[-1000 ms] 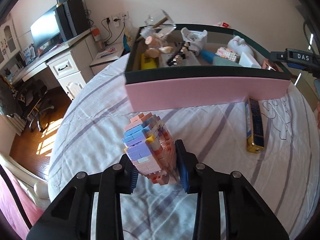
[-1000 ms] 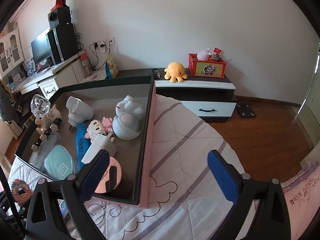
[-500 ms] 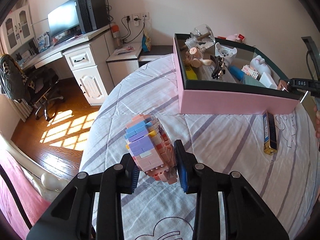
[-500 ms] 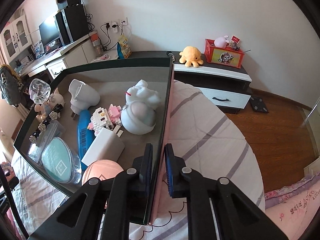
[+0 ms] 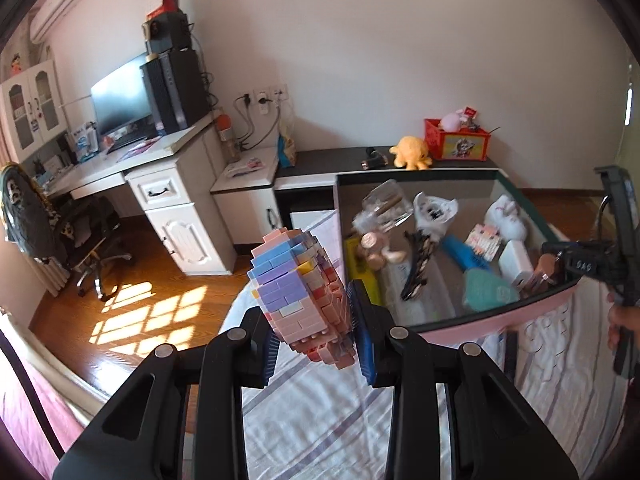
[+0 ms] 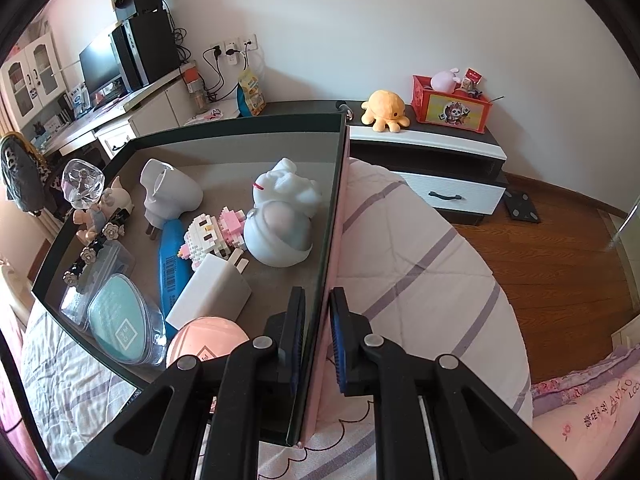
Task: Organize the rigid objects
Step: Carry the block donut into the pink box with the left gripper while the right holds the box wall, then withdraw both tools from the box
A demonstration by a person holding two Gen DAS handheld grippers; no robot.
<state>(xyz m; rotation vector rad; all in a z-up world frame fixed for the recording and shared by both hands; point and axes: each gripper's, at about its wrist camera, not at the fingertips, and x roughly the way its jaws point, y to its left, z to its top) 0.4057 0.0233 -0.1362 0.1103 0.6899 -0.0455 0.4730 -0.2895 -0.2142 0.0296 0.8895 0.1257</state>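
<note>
Pastel brick model [image 5: 298,292] sits clamped between left gripper [image 5: 316,338] fingers [image 5: 362,336]

Left wrist view looks down across the bed [image 5: 320,420] toward the box [image 5: 460,322]; right wrist view sits against the box's [image 6: 338,208] right wall, looking along it.

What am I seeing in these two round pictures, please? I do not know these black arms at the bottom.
No robot is here. A person holds a hand tool with a two-finger claw in each hand, and a wide-angle camera on each tool looks along its fingers.

In the left picture, the left claw is closed on a pastel brick model, raised above the striped bedcover beside the pink box.

In the right picture, the right claw pinches that box's side wall. Inside lie a white charger, a blue tube, a teal case and white figures.
</note>
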